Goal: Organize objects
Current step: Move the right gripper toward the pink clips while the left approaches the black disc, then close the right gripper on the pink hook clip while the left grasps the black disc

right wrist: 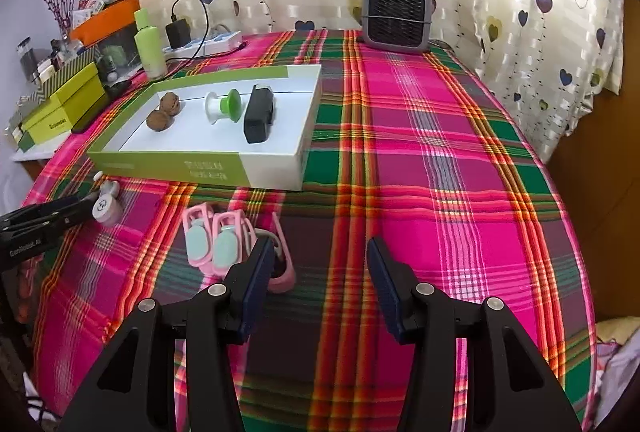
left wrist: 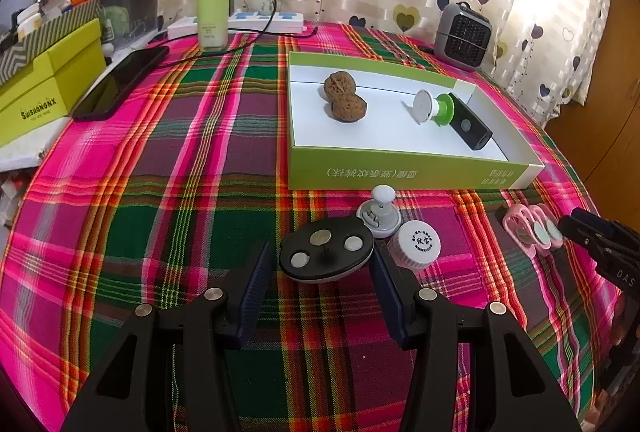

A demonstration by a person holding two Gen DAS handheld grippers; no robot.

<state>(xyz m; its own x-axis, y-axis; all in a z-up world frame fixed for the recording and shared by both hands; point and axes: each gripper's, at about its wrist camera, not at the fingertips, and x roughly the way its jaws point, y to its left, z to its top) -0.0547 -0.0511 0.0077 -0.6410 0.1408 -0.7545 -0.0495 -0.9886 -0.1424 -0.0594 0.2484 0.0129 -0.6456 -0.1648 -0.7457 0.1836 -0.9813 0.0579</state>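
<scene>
Both claws (left wrist: 320, 272) (right wrist: 316, 268) gape empty over plaid cloth (right wrist: 400, 191) (wrinkled walnuts (left wrist: 342, 95) boxed).

Tablecloth (left wrist: 200, 159) pink-green-red plaid; box (left wrist: 400, 173) green-white; clips (right wrist: 216, 244) pink.

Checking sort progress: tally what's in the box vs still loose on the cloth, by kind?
In box:
walnuts: 2
spool: 1
black device: 1
Loose:
black disc: 1
knob: 1
white cap: 1
pink clips: 2, maybe more
Total: 9
</scene>
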